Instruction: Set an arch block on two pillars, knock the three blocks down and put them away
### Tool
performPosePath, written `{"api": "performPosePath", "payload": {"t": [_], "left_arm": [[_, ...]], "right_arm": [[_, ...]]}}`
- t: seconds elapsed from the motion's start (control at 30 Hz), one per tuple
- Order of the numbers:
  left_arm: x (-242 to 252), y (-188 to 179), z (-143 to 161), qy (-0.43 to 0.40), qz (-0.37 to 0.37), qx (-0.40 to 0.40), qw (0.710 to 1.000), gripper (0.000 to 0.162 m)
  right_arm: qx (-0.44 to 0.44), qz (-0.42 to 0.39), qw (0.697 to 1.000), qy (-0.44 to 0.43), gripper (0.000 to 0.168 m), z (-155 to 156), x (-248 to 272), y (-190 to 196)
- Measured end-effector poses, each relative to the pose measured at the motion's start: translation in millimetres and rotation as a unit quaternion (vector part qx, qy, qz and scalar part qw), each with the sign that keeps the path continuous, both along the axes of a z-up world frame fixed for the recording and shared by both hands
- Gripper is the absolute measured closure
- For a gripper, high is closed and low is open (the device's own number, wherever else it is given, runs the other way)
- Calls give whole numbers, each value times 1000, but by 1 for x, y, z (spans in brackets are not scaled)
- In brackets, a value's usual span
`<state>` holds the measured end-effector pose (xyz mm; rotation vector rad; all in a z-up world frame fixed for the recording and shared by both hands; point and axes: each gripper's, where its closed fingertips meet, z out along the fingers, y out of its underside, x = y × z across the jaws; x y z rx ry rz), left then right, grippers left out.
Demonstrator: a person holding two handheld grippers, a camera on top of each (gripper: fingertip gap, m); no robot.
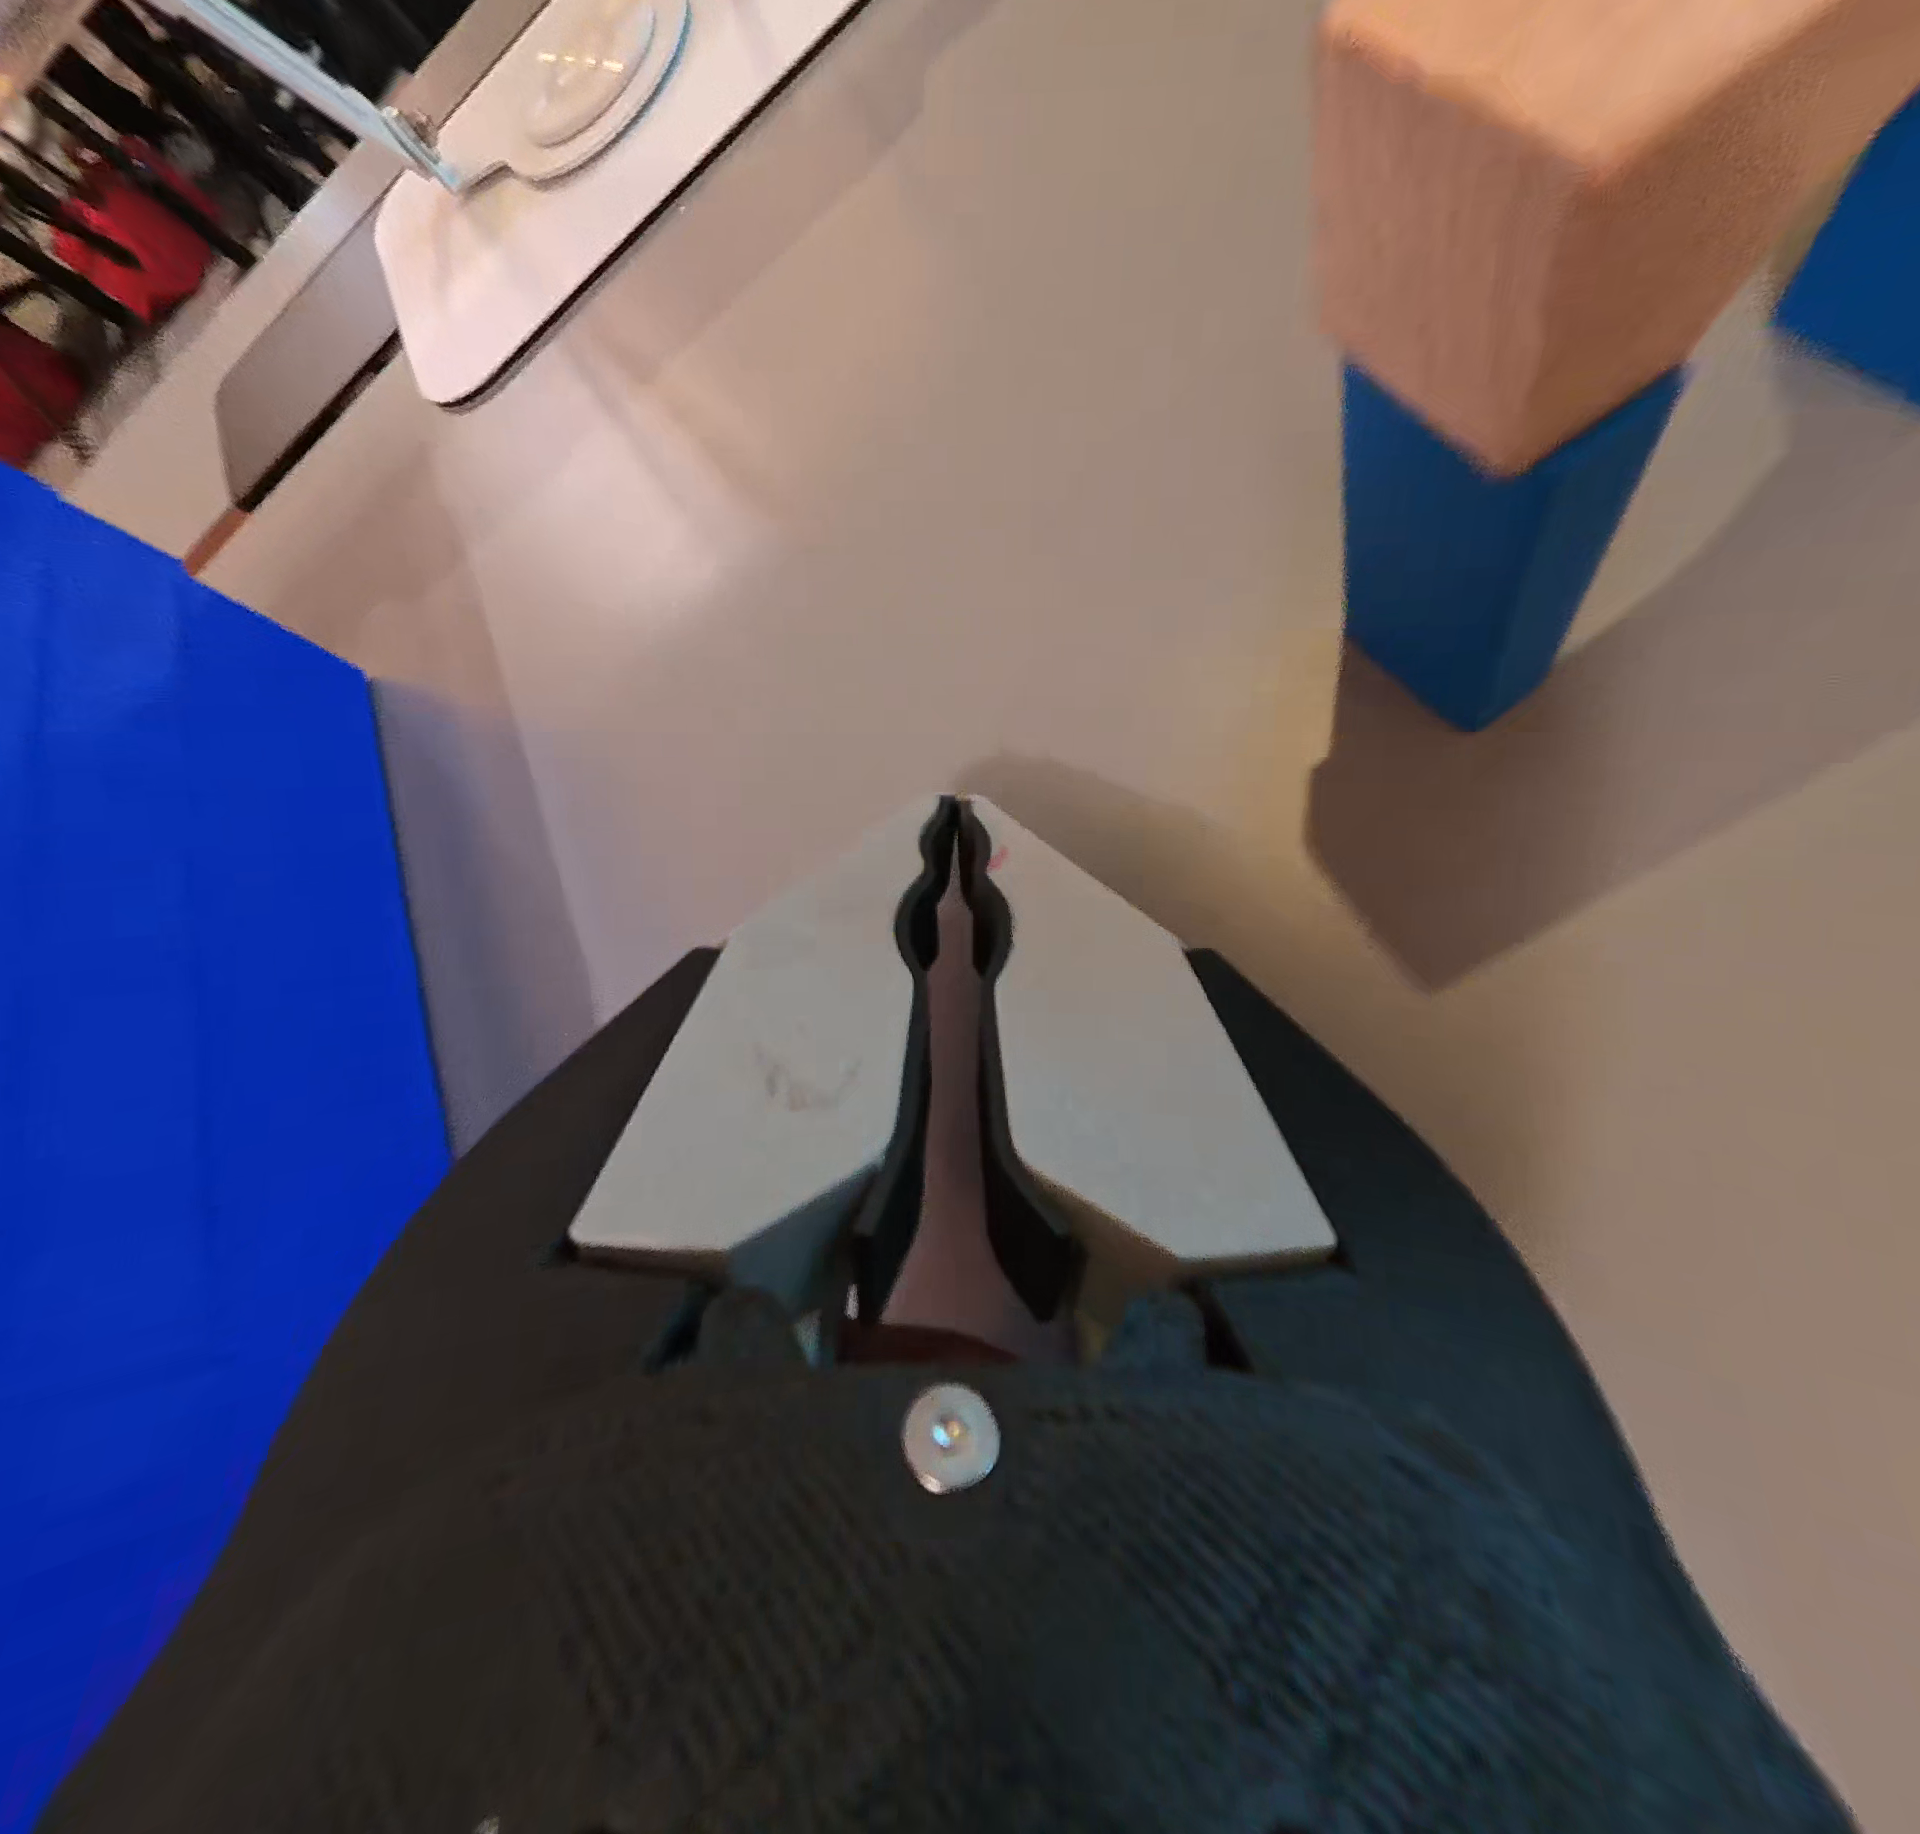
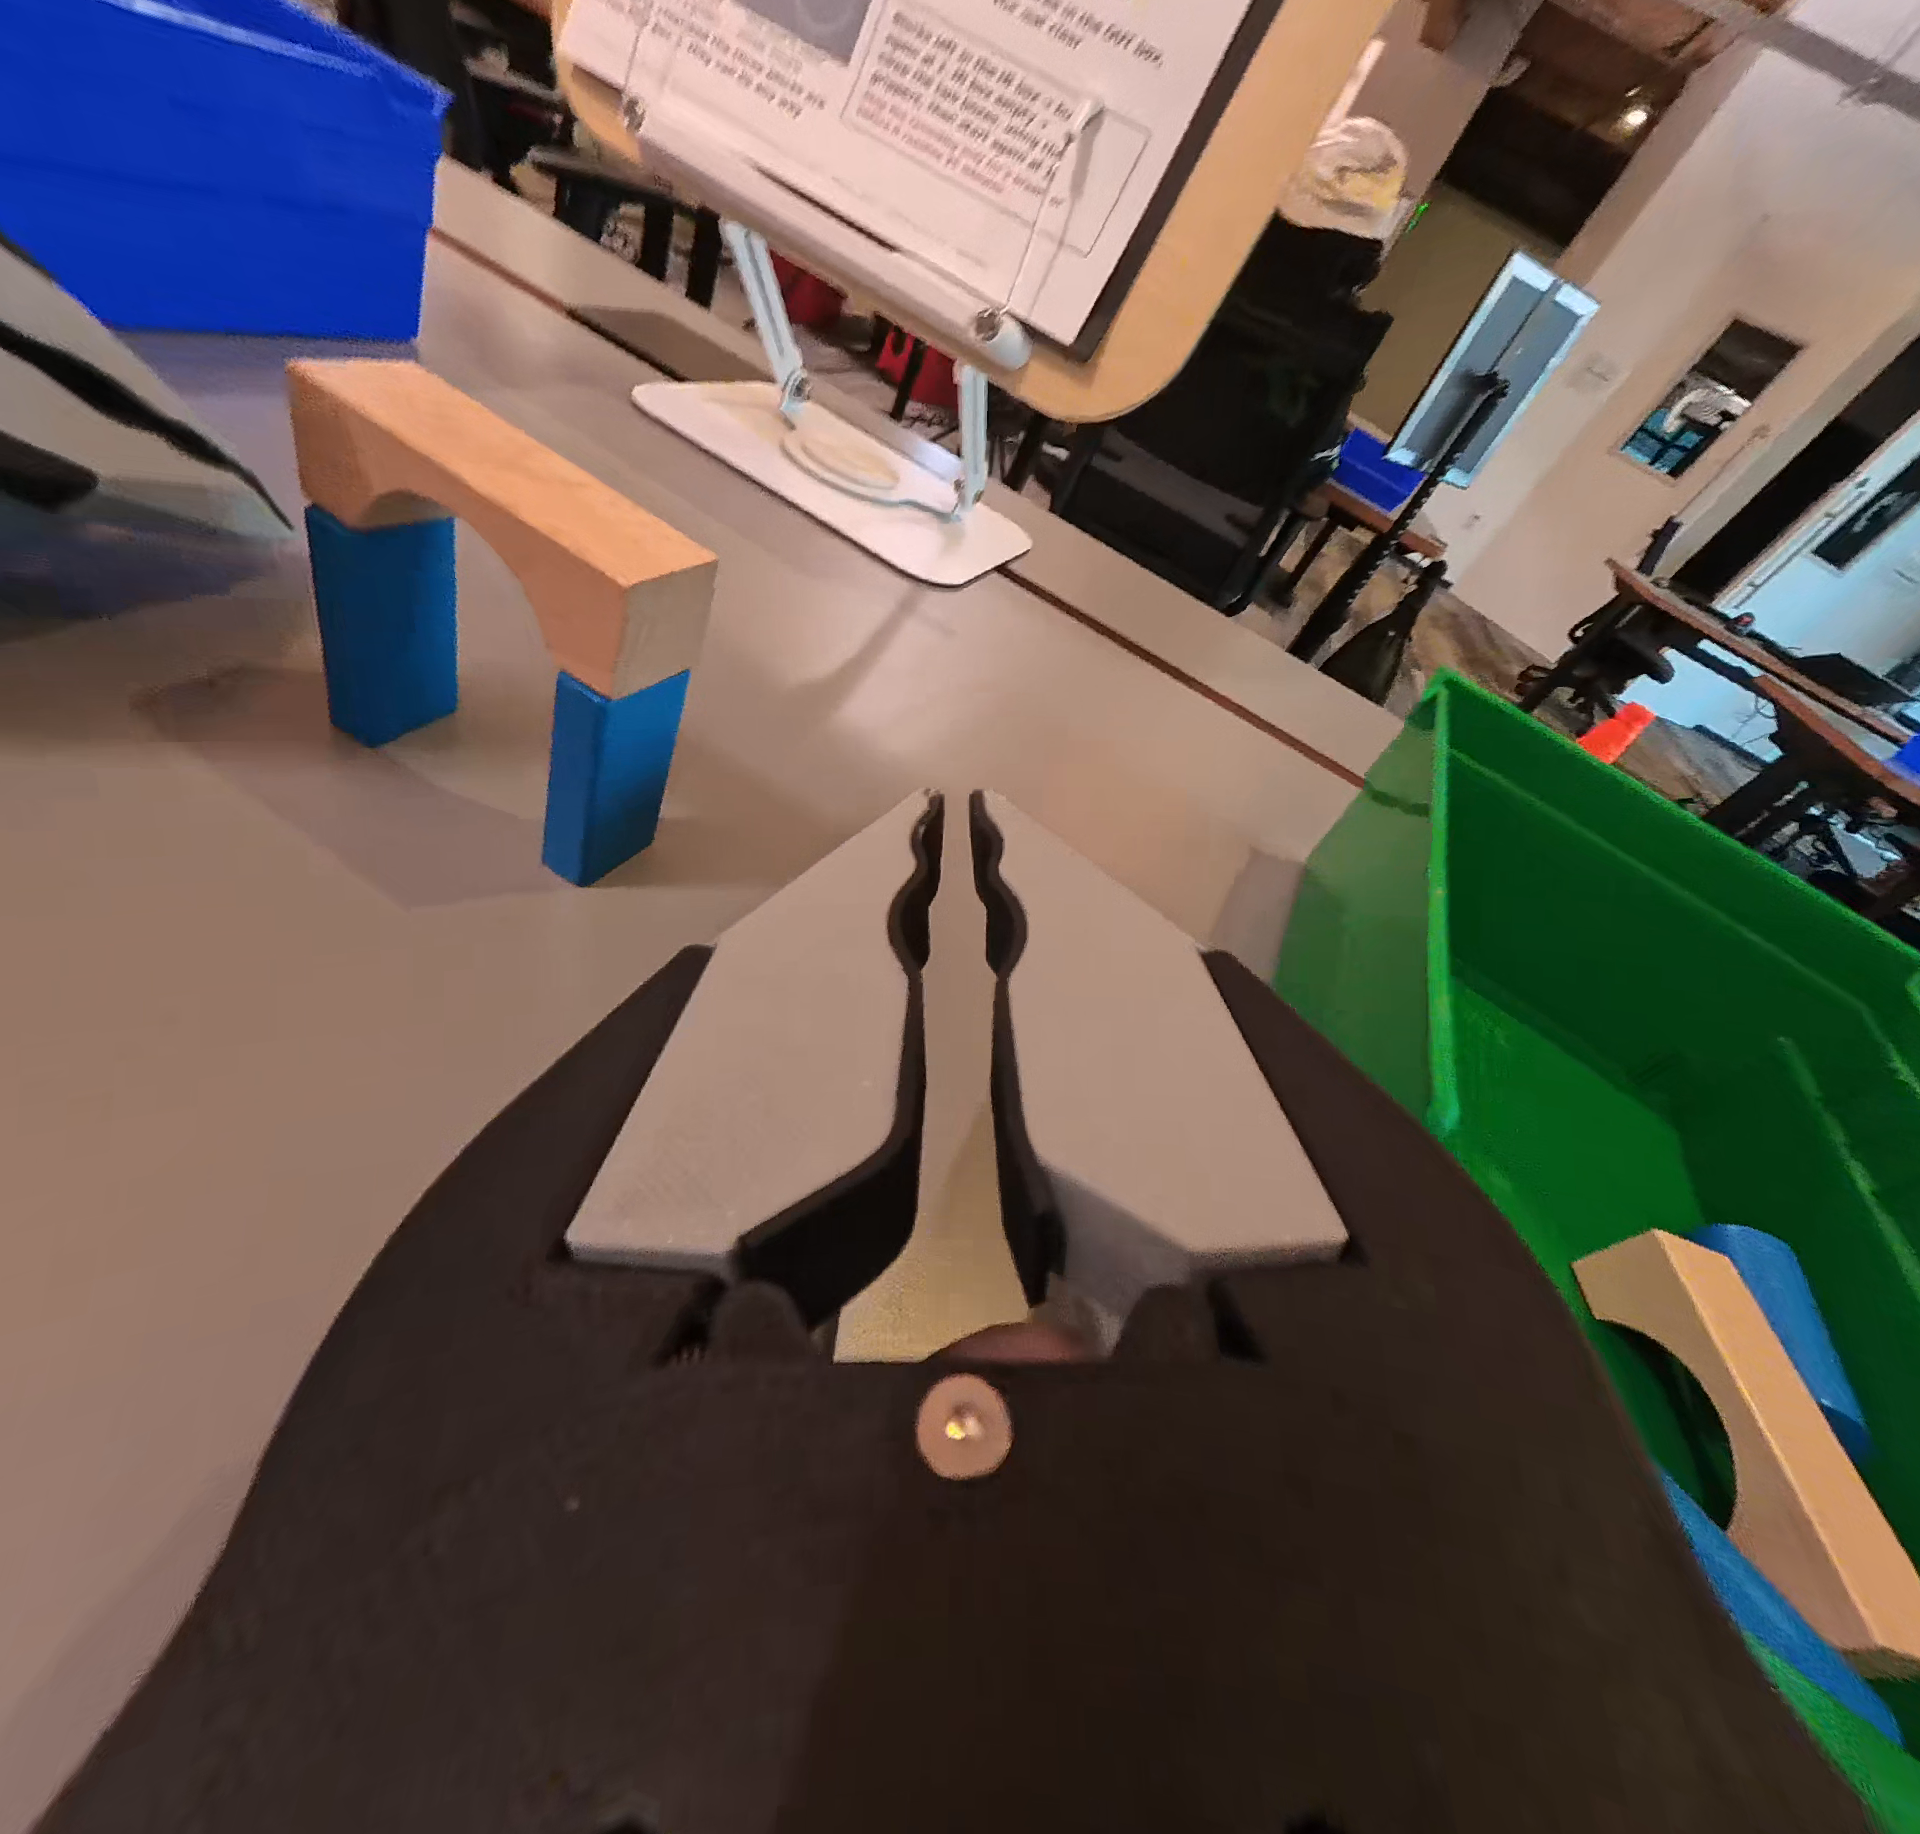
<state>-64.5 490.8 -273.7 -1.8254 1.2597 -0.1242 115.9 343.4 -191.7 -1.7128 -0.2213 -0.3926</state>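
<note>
A wooden arch block (image 2: 499, 496) rests on two upright blue pillars (image 2: 390, 631) (image 2: 613, 776) on the grey table. My right gripper (image 2: 954, 799) is just right of and nearer than this arch. Its fingertips stand almost together with only a thin slit between them, and nothing is in them. In the left wrist view the arch (image 1: 1558, 174) and one pillar (image 1: 1486, 558) stand at the upper right. My left gripper (image 1: 954, 808) is shut on nothing, low over the table to the left of the arch.
A blue bin (image 1: 156, 953) stands at the left and also shows in the right wrist view (image 2: 208, 174). A green bin (image 2: 1558, 953) at the right holds another arch block (image 2: 1766, 1421) and blue blocks. A document stand (image 2: 883, 122) stands behind on the table. Across from one pair of fingers to the other is roughly 25 cm.
</note>
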Motion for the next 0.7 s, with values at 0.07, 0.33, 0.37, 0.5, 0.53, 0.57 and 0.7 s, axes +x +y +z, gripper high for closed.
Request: {"api": "performPosePath", "payload": {"t": [0.07,0.33,0.37,0.5,0.53,0.57,0.7], "left_arm": [[23,-10,5,-47,-6,-41,998,162],[127,-65,34,-142,-94,-107,980,162],[127,-62,35,-142,-96,-101,980,162],[115,-54,31,-153,-101,-110,977,162],[109,-50,27,-148,-101,-110,978,162],[103,-46,25,-143,-101,-107,979,162],[82,-33,26,-148,-107,-98,978,159]], "right_arm": [[20,-6,1000,15,167,7,5,-3],[41,-29,997,52,165,12,22,-10],[48,-34,997,52,165,15,25,-11],[55,-30,996,65,164,17,26,-12],[53,-32,996,65,162,16,27,-12],[54,-34,996,65,162,16,27,-12],[61,1,994,87,153,18,19,-12]]}}
